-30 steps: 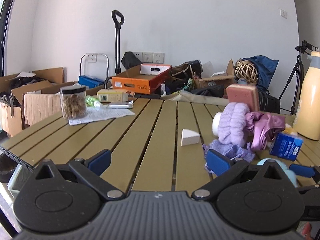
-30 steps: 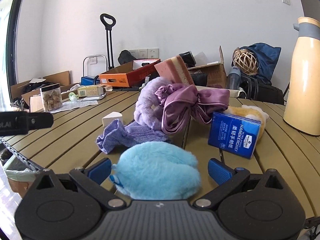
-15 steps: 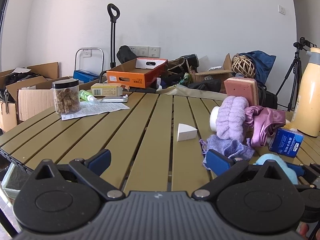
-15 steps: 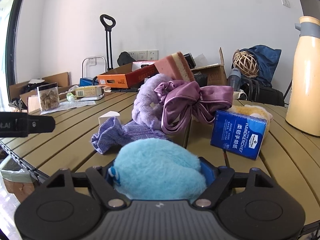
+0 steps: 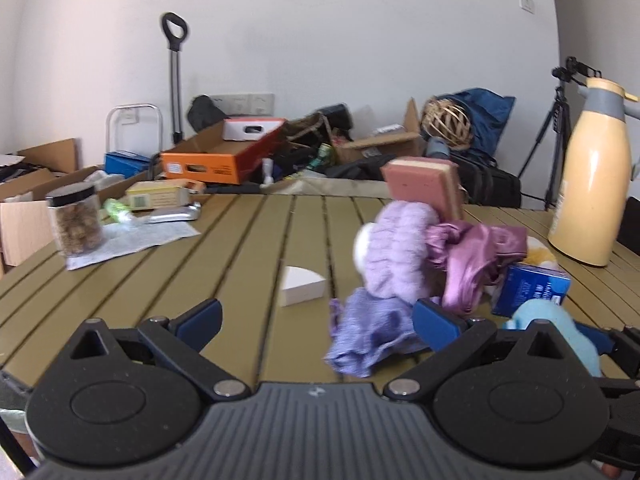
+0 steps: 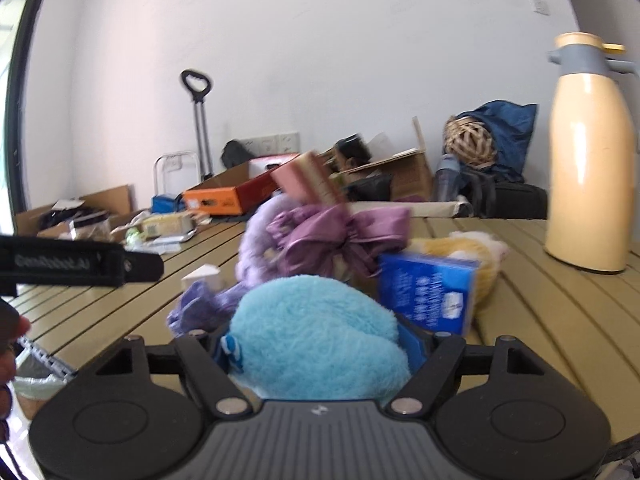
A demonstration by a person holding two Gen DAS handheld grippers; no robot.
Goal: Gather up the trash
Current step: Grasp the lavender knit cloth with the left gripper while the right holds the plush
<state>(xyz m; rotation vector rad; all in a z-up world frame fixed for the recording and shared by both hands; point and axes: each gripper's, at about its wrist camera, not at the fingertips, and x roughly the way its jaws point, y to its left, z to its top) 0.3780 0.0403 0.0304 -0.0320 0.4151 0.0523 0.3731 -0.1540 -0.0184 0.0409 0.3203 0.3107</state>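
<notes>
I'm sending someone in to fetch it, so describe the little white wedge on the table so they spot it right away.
Start at the slatted olive table and find the heap of purple fabrics near its middle. Just left of that heap, alone on bare slats, lies the white wedge. It is the only hard, white, cheese-slice shape; everything beside it is soft and coloured.

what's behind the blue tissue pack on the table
Right behind the blue tissue pack lies a yellow plush thing, resting against it. The pack covers its lower front, so its whole shape cannot be told.
</notes>
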